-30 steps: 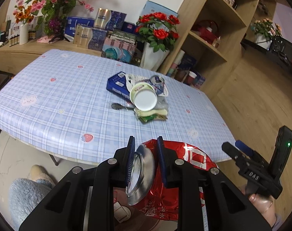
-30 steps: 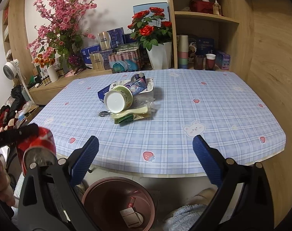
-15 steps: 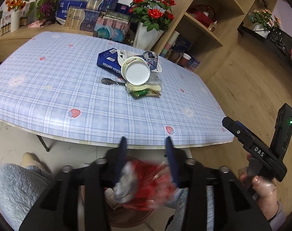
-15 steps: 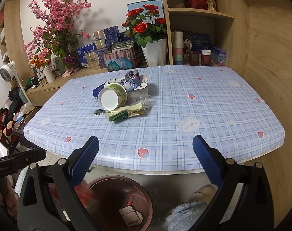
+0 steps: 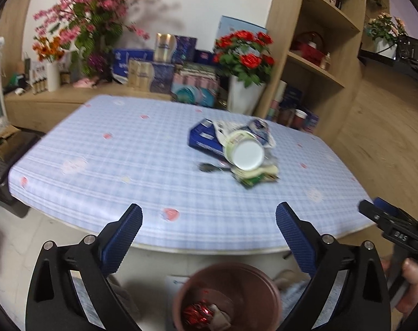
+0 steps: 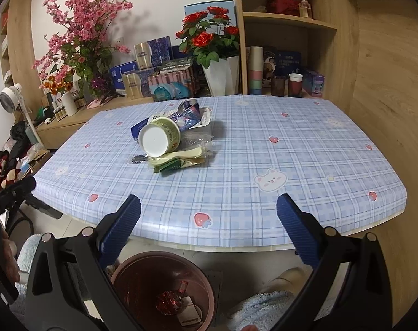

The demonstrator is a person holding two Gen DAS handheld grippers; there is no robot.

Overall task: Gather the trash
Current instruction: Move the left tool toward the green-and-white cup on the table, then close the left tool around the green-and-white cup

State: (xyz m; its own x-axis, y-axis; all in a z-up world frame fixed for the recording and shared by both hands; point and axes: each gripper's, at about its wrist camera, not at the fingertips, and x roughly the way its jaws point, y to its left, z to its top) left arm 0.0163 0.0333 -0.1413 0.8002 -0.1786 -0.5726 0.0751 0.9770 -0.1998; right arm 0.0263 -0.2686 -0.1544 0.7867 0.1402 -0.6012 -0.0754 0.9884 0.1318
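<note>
A brown bin [image 5: 228, 295] stands on the floor below the table's front edge; it also shows in the right wrist view [image 6: 162, 287]. A crumpled red foil wrapper [image 5: 196, 313] lies inside it [image 6: 169, 302]. A trash pile sits on the table: a tipped green paper cup [image 5: 243, 150] [image 6: 159, 138], a blue box [image 5: 203, 138], a spoon [image 5: 211, 167] and green and cream packets [image 6: 178, 162]. My left gripper [image 5: 209, 230] is open and empty above the bin. My right gripper [image 6: 209, 223] is open and empty above the table's front edge.
The table [image 6: 264, 151] has a blue checked cloth. A white vase of red roses [image 6: 217, 74], boxes and pink flowers [image 6: 85, 33] stand behind it. Wooden shelves [image 6: 289, 22] rise at the right. Feet in fluffy slippers [image 6: 258, 309] are beside the bin.
My left gripper held the red foil wrapper, lowered to the bin, opened and dropped it in. It has now tilted up toward the table. The right gripper stayed open, almost still.
</note>
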